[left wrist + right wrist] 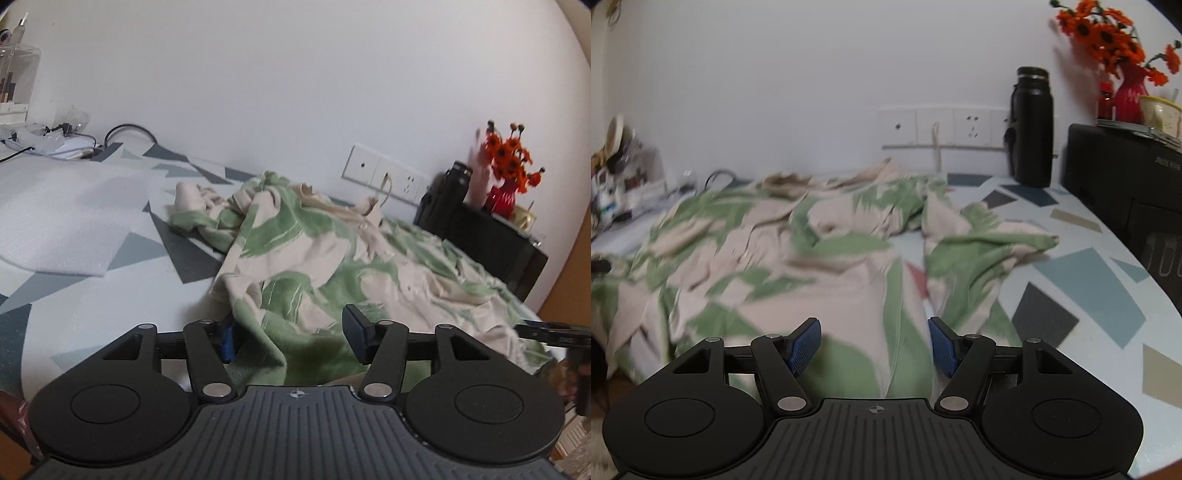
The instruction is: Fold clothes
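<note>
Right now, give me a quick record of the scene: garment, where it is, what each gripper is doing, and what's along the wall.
garment: green and cream shirt, crumpled and unfolded, buttons visible
surface: table with a geometric patterned cover
left gripper: open, fingers on either side of the shirt's near edge
right gripper: open, low over the shirt's near edge
along the wall: black bottle, red vase of orange flowers, wall sockets
fold status: not yet started
</note>
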